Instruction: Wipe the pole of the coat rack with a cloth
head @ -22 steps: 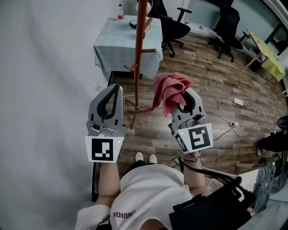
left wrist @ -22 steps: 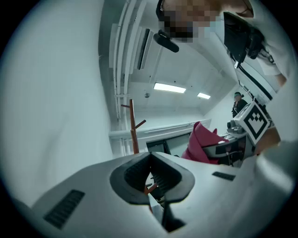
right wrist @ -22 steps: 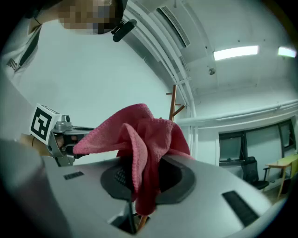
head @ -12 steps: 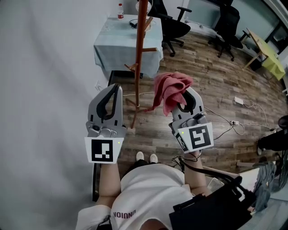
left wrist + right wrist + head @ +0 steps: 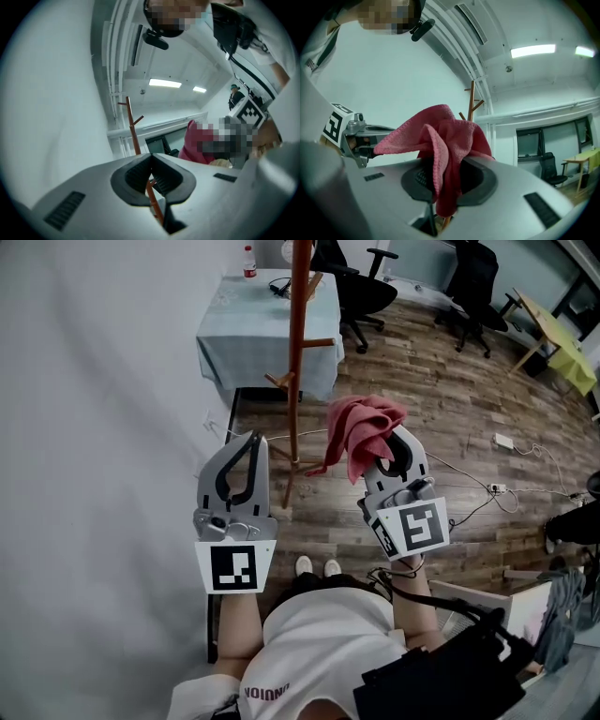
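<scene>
The coat rack's red-brown pole (image 5: 299, 352) stands upright on the wood floor ahead, between my two grippers and beyond them. My right gripper (image 5: 385, 439) is shut on a pink cloth (image 5: 360, 427) that bunches up over its tips and droops toward the pole. In the right gripper view the cloth (image 5: 446, 140) fills the jaws of the right gripper (image 5: 443, 165), with the rack's top (image 5: 473, 100) behind it. My left gripper (image 5: 253, 438) is shut with nothing in it, just left of the pole's base. The left gripper (image 5: 151, 158) sees the pole (image 5: 133, 133) beyond its tips.
A table with a pale cloth (image 5: 264, 326) and a bottle (image 5: 249, 261) stands behind the rack. Office chairs (image 5: 364, 289) and a yellow-green table (image 5: 562, 354) are at the back right. A power strip and cables (image 5: 506, 442) lie on the floor. A white wall (image 5: 94, 427) runs along the left.
Both grippers sit slightly lower and further right in the head view, and the rack looks a little nearer. The cloth stays in the right gripper; the left stays shut.
</scene>
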The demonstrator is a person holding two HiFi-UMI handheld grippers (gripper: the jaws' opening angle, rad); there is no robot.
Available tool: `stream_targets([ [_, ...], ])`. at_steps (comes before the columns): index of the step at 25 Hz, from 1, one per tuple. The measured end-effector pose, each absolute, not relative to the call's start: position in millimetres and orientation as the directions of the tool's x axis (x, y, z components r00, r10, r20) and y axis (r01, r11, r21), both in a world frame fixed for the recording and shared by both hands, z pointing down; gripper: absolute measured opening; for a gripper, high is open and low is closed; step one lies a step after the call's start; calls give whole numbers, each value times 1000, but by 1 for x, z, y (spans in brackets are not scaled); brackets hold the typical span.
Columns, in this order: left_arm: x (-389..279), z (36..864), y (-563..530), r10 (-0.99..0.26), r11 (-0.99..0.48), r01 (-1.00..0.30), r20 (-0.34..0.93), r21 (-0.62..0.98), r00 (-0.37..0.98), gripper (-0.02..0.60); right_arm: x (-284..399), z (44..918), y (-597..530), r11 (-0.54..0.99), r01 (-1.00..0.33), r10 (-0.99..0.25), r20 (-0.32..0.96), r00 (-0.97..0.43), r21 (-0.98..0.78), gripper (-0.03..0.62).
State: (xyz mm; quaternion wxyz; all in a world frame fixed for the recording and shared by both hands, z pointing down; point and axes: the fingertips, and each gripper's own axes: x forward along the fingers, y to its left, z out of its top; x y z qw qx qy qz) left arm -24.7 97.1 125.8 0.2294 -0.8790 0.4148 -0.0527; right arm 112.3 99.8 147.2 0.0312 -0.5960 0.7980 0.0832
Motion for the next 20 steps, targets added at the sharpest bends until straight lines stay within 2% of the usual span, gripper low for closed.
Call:
stream_targets([
  [2, -21, 133, 96, -729, -562, -633, -43, -533, 683, 14, 109, 148, 97, 267, -958, -950, -139, -279, 100, 83],
  [3, -21, 136, 94, -723, -581, -641, -43, -501, 689, 14, 107, 149, 95, 261, -960, -952, -134, -274, 105, 84],
  [6, -26, 148, 85, -743, -636, -742, -93, -213, 663, 14, 102, 153, 88, 239, -963, -959, -128, -254, 123, 84],
  [8, -23, 154, 81, -742, -649, -747, -101, -143, 663, 14, 103, 158, 82, 231, -964, -961, -125, -247, 131, 83],
  [13, -16, 171, 61, -752, -646, -754, -68, -116, 655, 14, 108, 168, 49, 239, -963, -959, -125, -254, 125, 84],
  [20, 3, 199, 28, -797, -597, -796, -32, -99, 602, 14, 119, 190, -8, 327, -941, -933, -130, -336, 85, 84],
])
